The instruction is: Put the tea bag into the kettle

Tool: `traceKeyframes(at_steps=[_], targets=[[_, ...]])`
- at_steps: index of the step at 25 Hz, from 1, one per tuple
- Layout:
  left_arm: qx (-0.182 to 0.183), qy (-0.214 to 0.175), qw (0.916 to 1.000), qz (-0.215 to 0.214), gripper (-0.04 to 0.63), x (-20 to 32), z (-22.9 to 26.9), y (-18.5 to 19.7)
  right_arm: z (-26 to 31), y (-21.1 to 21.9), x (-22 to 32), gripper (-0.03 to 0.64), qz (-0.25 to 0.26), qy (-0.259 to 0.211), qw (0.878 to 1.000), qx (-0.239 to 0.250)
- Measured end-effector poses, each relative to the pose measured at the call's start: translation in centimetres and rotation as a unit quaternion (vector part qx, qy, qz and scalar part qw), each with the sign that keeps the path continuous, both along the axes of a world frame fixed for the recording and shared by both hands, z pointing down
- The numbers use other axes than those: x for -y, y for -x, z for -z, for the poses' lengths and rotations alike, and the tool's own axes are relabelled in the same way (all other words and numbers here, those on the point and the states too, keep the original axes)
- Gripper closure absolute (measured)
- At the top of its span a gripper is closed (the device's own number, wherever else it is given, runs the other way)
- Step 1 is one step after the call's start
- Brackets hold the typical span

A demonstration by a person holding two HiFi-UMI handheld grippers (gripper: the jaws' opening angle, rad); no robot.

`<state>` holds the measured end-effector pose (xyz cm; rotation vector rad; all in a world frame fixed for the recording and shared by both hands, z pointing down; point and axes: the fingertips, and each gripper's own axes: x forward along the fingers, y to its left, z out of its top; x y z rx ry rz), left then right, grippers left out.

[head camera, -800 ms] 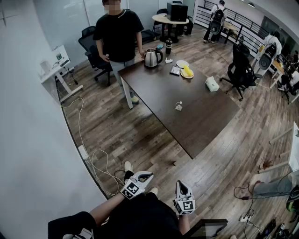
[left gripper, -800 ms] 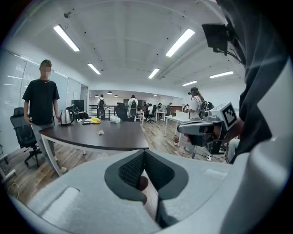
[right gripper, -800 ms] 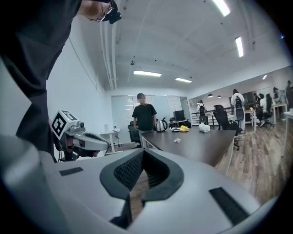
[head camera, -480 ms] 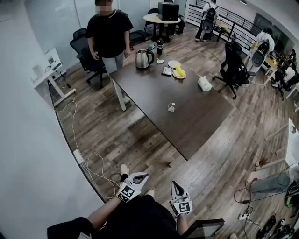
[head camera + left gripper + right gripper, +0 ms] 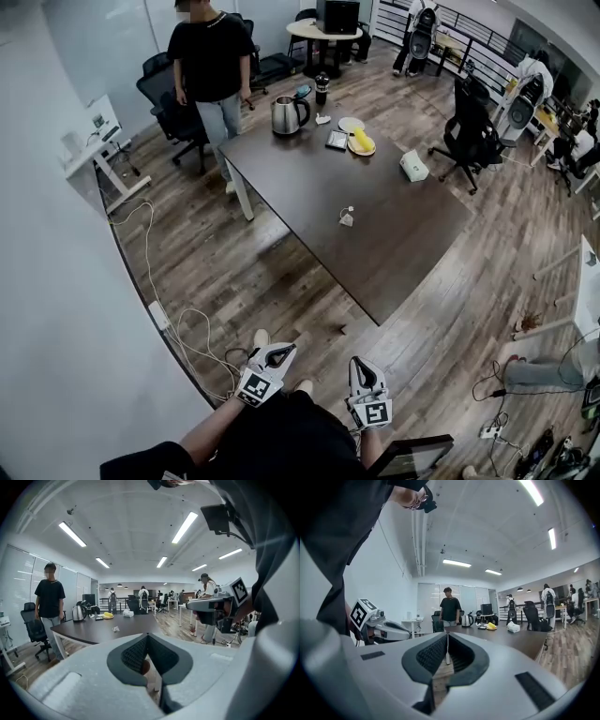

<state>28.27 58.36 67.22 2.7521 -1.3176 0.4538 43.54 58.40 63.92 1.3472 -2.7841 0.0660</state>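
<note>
Dark table (image 5: 403, 234) carries the tea bag (image 5: 346, 217), well apart from the kettle (image 5: 285, 114) at its far end, while the left gripper (image 5: 278, 353) and right gripper (image 5: 362, 368), both pressed together on nothing, hang well short of it, so the whole task seems left to do.

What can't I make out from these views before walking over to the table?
- kettle: whether its lid is open or shut; it is too small in the head view and in both gripper views.
- tea bag: only a tiny pale speck on the table; its tag and string are too small to tell apart.
- yellow item past the tea bag: too small to identify in any view.
</note>
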Motion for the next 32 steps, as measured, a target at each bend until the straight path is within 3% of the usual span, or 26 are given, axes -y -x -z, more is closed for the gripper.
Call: traceKeyframes(at_steps=[11,32], targets=[[0.0,-0.032,0.9993,-0.019,0.594,6.0,2.5,3.1,1.5,4.5,5.4,0.611,0.006,0.0,1.0,-0.01],[-0.021,-0.031,0.9928,-0.114,0.594,16.0,4.4,13.8,3.3,17.0,16.8,0.61,-0.018,0.008,0.999,-0.044]])
